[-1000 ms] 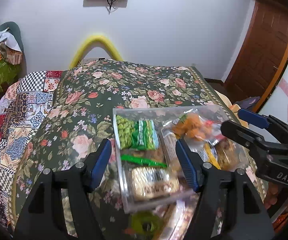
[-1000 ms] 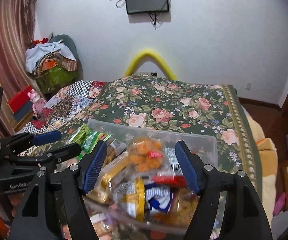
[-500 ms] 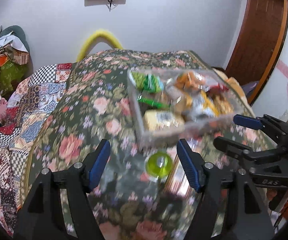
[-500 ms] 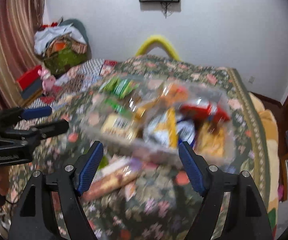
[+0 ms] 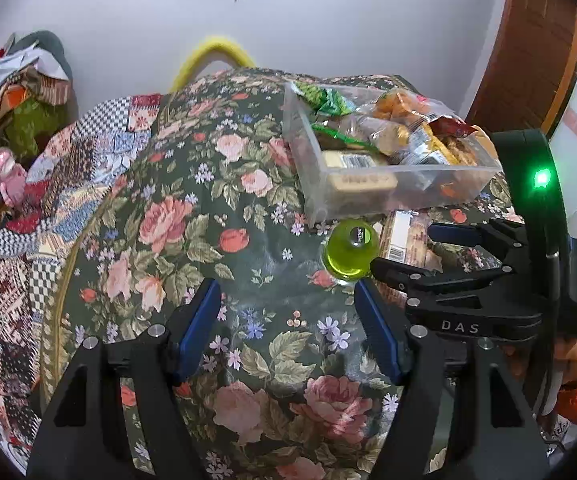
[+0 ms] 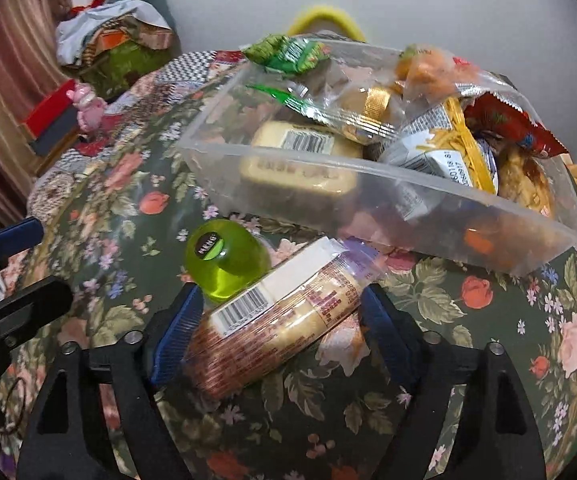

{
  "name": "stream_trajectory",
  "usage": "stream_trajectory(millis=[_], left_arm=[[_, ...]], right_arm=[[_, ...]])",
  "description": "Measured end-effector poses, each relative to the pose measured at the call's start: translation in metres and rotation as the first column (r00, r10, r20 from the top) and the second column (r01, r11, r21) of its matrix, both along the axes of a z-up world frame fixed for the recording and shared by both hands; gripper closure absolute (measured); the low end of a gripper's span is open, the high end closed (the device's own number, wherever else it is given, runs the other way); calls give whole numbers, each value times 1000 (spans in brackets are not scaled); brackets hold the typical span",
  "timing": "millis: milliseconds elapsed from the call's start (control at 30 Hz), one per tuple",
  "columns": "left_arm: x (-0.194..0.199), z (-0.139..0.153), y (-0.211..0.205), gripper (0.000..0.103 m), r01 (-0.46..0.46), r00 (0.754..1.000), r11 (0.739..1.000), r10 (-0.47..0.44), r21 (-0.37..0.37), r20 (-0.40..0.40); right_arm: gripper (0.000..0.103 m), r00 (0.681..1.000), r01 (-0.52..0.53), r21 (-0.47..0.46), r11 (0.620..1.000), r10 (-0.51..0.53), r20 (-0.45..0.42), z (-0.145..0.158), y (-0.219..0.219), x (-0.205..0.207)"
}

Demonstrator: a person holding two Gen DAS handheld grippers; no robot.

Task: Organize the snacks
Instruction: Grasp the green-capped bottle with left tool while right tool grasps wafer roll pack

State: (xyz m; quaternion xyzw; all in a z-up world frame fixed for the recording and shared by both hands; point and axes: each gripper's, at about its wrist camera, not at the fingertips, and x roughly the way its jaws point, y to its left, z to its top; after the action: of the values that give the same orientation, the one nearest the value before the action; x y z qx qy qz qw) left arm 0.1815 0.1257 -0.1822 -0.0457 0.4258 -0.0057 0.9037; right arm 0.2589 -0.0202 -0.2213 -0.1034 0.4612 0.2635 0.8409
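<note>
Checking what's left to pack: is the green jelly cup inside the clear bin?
No, the green jelly cup sits on the bedspread outside the clear bin.

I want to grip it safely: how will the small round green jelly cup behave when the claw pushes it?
The small round green jelly cup looks smooth and rounded, so it probably rolls or slips. It lies tilted against the wrapped biscuit packet, likely shifting sideways.
</note>
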Motion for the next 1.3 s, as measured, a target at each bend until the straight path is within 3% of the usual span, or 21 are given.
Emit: stream_trajectory(millis=[300, 500, 667, 767, 900, 1100, 1300], left_arm=[[17, -20, -14, 34, 30, 999, 999, -31, -35, -33], [31, -27, -34, 34, 56, 998, 998, -56, 3, -22], [45, -32, -48, 34, 79, 997, 997, -79, 4, -22], [56, -36, -51, 36, 47, 999, 999, -46, 26, -19], [66, -42, -50, 45, 42, 999, 999, -42, 5, -29], [78, -53, -55, 57, 66, 996, 998, -67, -12, -60], [75, -51, -55, 57, 70, 996, 997, -72, -27, -61]], right_arm=[[24, 1000, 8, -8, 1000, -8, 9, 5, -52, -10], [25, 999, 51, 11, 999, -51, -14, 7, -89, -6], [28, 1000, 23, 18, 1000, -23, -1, 9, -77, -6], [29, 1000, -1, 26, 1000, 1, -2, 5, -65, -4], [39, 1000, -17, 4, 1000, 17, 19, -2, -54, -1], [60, 1000, -29, 48, 998, 29, 12, -3, -58, 1], [61, 1000, -24, 56, 998, 23, 13, 0, -65, -4]])
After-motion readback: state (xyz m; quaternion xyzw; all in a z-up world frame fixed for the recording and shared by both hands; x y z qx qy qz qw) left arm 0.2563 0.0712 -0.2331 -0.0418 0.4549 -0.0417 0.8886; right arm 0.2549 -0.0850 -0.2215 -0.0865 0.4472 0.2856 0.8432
